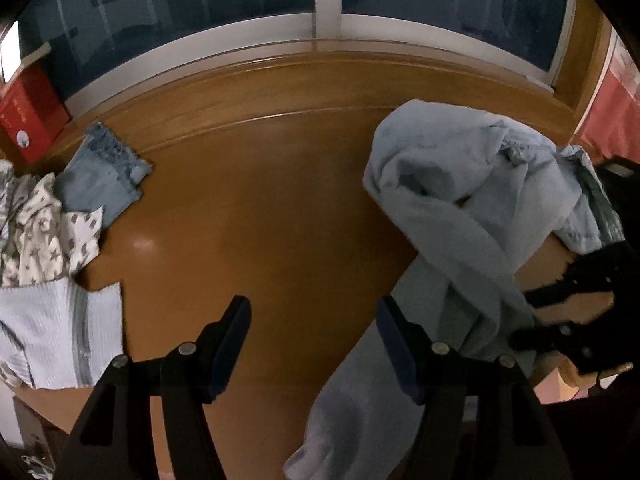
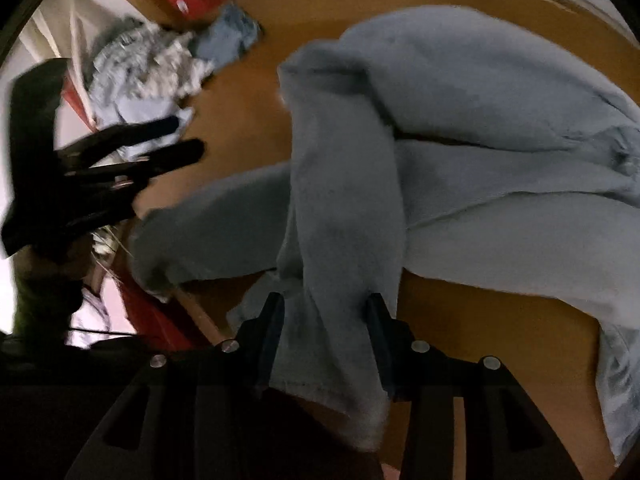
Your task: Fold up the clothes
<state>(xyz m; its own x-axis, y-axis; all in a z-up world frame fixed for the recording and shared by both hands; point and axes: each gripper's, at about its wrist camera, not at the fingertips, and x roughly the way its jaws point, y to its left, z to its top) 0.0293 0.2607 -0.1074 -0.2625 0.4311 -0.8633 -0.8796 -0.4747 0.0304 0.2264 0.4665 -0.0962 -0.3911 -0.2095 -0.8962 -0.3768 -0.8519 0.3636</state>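
Observation:
A crumpled light blue garment (image 1: pixel 460 168) lies on the right of the brown wooden table (image 1: pixel 260 200). One long part of it runs down toward the table's near edge. My left gripper (image 1: pixel 316 344) is open over bare wood, and its right finger touches that long part. In the right wrist view the same garment (image 2: pixel 480 100) fills the frame. My right gripper (image 2: pixel 326 340) is shut on a thick strip of it that runs between the fingers. The right gripper (image 1: pixel 520 316) shows at the garment's right side, and the left gripper (image 2: pixel 186 136) shows at the left.
A heap of clothes sits at the table's left: a star-print piece (image 1: pixel 36 232), a folded denim-blue piece (image 1: pixel 104 176) and a pale ribbed piece (image 1: pixel 52 328). A red box (image 1: pixel 32 116) stands behind them. A dark window (image 1: pixel 320 0) runs along the far side.

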